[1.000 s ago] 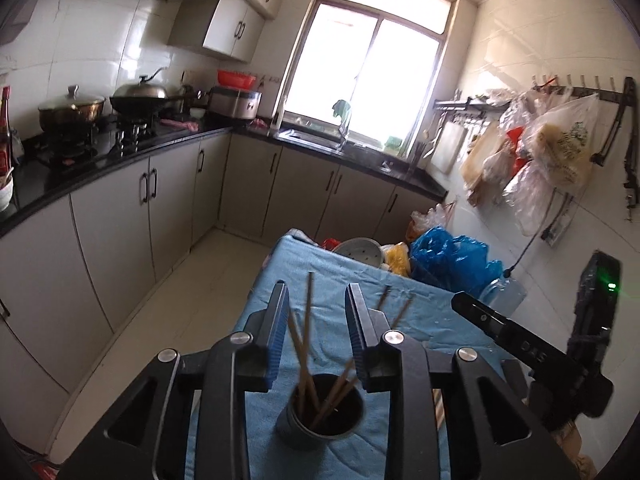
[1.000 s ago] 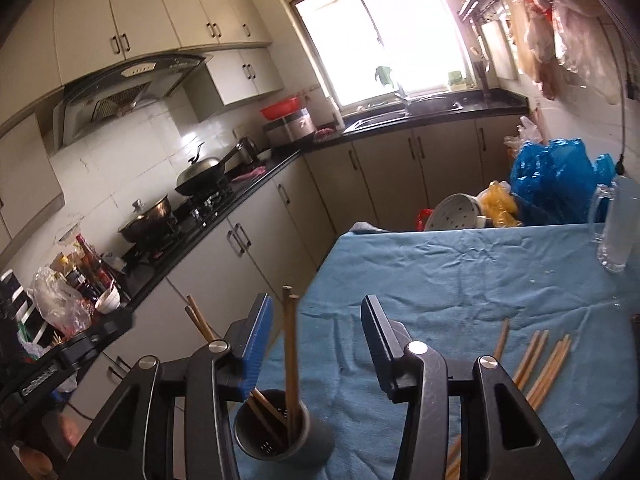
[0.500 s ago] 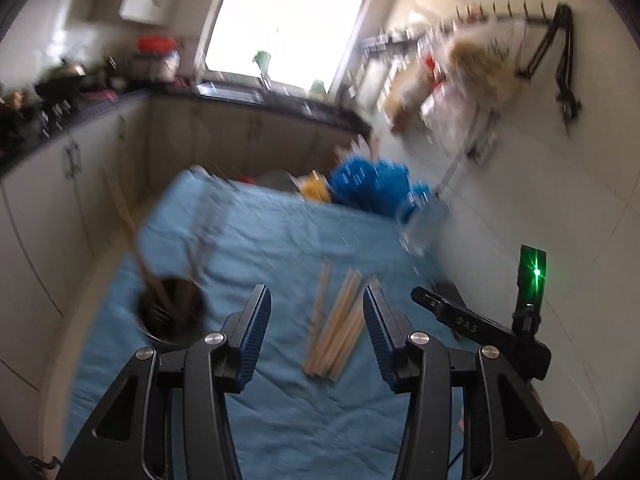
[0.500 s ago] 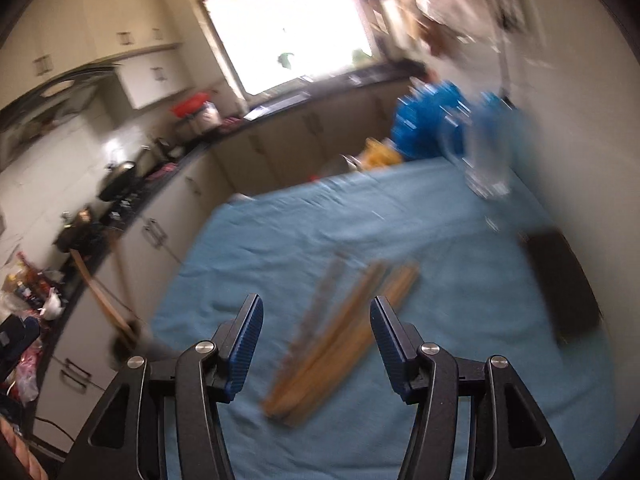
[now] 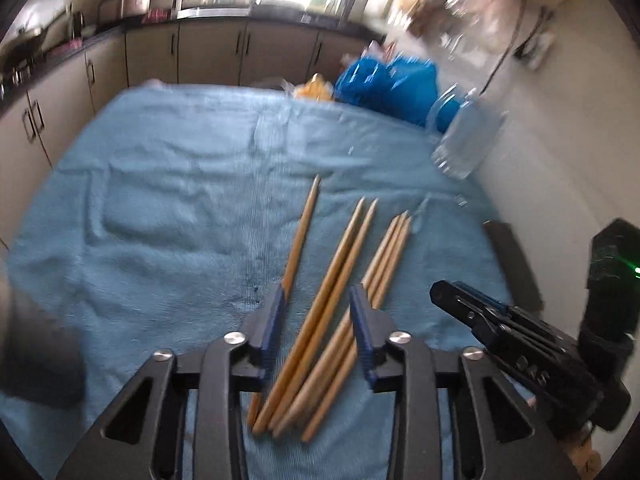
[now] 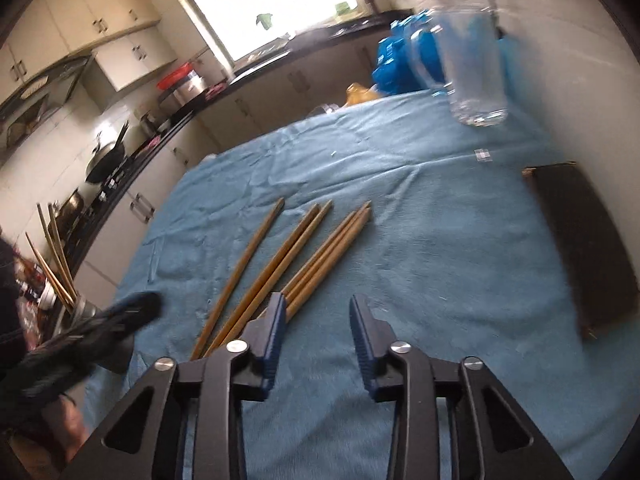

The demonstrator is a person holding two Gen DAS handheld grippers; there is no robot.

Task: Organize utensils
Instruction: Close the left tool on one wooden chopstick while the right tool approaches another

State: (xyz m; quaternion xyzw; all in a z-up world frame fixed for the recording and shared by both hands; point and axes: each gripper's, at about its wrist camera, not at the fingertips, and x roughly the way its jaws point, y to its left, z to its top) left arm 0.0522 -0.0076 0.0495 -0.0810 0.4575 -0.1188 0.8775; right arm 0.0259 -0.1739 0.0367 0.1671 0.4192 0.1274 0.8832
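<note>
**A:** Desk first: what covers it?

**B:** A rumpled light-blue towel cloth (image 5: 168, 200) spreads over the whole desk (image 6: 460, 216), which runs along a white wall on its right edge.

**A:** Next in size?

**B:** A crumpled bright-blue plastic bag (image 5: 384, 84) sits past the far right corner. A flat dark rectangular slab (image 6: 580, 248) lies along the right edge, and a clear glass mug (image 6: 476, 64) stands near the far right corner.

**A:** And the grippers?

**B:** The left gripper (image 5: 318, 320) hangs low over the near middle of the desk, fingers (image 5: 276, 320) spread wide with nothing clamped; several sticks run between them. The right gripper (image 6: 318, 328) is just beside it, toward the right edge, its fingers (image 6: 362, 328) likewise parted and holding nothing, over bare cloth.

**A:** Where are the utensils?

**B:** Six loose tan wooden chopsticks (image 5: 340, 264) lie flat in the near middle, tips pointing to the far edge. More chopsticks stand in a dark round cup (image 6: 86, 312) at the left edge, blurred.
</note>
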